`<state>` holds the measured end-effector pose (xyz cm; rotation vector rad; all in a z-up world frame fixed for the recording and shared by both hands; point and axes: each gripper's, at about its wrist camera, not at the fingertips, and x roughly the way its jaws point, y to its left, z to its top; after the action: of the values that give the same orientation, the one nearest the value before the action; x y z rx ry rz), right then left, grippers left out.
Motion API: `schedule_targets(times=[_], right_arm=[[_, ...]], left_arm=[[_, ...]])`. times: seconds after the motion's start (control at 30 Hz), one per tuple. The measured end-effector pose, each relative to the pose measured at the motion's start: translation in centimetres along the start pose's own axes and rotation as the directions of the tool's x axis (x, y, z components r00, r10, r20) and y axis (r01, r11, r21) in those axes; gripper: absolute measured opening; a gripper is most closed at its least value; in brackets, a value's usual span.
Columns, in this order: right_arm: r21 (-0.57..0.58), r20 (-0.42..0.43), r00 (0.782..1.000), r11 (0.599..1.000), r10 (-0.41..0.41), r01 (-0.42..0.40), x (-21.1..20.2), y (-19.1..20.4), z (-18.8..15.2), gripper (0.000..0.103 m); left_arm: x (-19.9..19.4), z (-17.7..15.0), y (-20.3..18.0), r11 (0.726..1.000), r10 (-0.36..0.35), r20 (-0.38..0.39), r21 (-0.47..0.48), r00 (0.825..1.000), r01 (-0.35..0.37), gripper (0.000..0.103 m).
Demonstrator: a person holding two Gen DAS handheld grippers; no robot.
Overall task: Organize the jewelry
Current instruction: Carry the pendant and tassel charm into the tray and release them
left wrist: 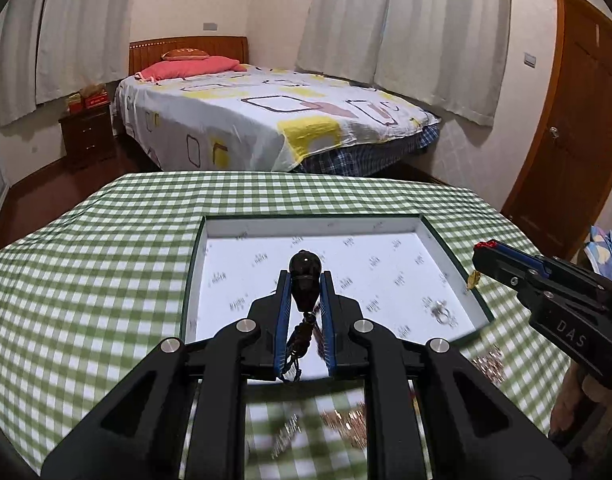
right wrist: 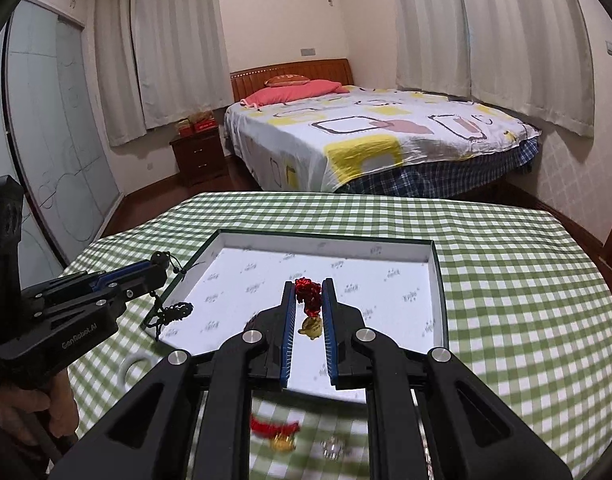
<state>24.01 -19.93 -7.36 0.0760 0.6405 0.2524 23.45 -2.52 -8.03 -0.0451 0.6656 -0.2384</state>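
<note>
On the left, the left gripper (left wrist: 304, 280) is clenched on a dark bead (left wrist: 304, 266). The bead sits right between the two blue pads. A dark cord (left wrist: 296, 344) with a knot hangs down from the bead, between the fingers. In the right wrist view this same gripper (right wrist: 160, 266) is over the left edge of the tray, and the cord (right wrist: 174, 312) dangles down in a curl that reaches the tray's left rim.

In the middle is the tray (left wrist: 453, 256). It is a flat box with a dark green rim and white paper inside with small dark marks. It lies on the table (left wrist: 86, 264), which has a green and white checked cloth. A small silver ring (left wrist: 441, 314) lies inside the tray, near its right corner.

On the right, the right gripper (right wrist: 308, 296) is clenched on a red knot (right wrist: 309, 294). A little gold charm (right wrist: 310, 328) hangs under the knot, above the tray's white paper. In the left wrist view this gripper (left wrist: 483, 250) is by the right edge of the tray, with the red bit at its tip and the gold charm (left wrist: 473, 279) dangling just over the rim.

More jewelry lies on the cloth in front of the tray, but it is blurry. There is a red and gold piece (right wrist: 278, 436), a silver piece (right wrist: 331, 448) and a white ring (right wrist: 136, 364).
</note>
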Motion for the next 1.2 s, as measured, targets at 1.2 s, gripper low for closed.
schedule_targets(times=[1.2], right_arm=[[0.1,-0.248,0.969,0.995,0.016,0.009,10.7,-2.3,-4.3,0.04]], left_arm=[[10.0,-4.5,3.1,0.997,0.025,-0.219,-0.066,0.975,-0.041,0.039]])
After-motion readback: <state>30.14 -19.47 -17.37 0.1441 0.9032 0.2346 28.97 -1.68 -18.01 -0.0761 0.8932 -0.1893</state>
